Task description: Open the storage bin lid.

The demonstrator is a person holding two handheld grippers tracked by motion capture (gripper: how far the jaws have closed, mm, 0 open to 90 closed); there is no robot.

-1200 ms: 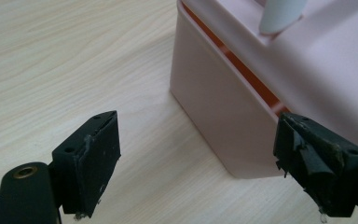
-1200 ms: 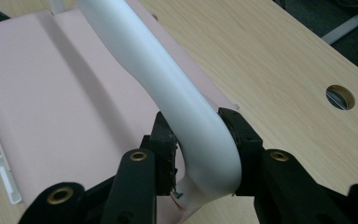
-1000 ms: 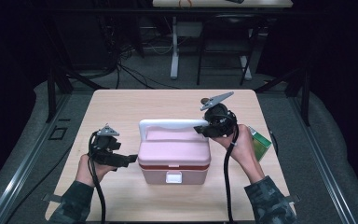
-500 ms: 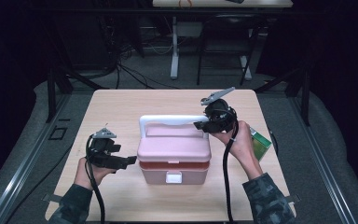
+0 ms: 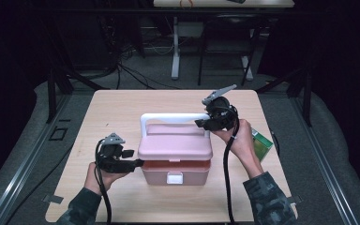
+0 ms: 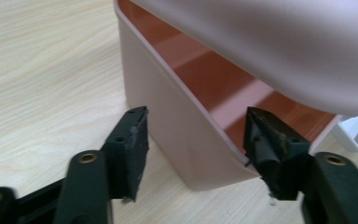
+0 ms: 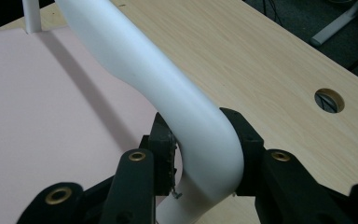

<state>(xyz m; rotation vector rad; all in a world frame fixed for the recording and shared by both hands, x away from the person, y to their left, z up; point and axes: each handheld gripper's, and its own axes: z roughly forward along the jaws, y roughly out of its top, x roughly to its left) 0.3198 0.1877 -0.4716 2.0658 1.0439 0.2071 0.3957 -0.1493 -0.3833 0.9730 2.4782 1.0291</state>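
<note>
High view: the wooden table (image 5: 122,112) carries a pink storage box (image 5: 176,161) near its front middle, long axis running left to right across your body, lid (image 5: 174,144) lifted so a gap shows over the reddish interior. Its white handle (image 5: 168,117) stands upright over the back of the lid and spans the same left-right axis. A green pack (image 5: 262,144) sits at the right edge, just behind your right hand and clear of the box. Your right gripper (image 5: 205,123) is pinching the handle at its right-hand bend; right gripper view shows both pads pressed on that white curve (image 7: 200,135), so that hand carries the lid. Your left gripper (image 5: 138,163) is at the box's left end wall, pointing right along the long axis. Left gripper view: the jaws have just been closing and now straddle the base's corner (image 6: 186,140), one pad outside the wall, the other at the rim (image 6: 205,112) on the interior side. Neither pad looks pressed on yet, so I read it as spread around the wall, not gripping. Key relation: the wall runs straight between your left jaws, with the lid's edge hanging just above them. My call: close the left squarely on the wall to pin the base, then lift with the right.
</note>
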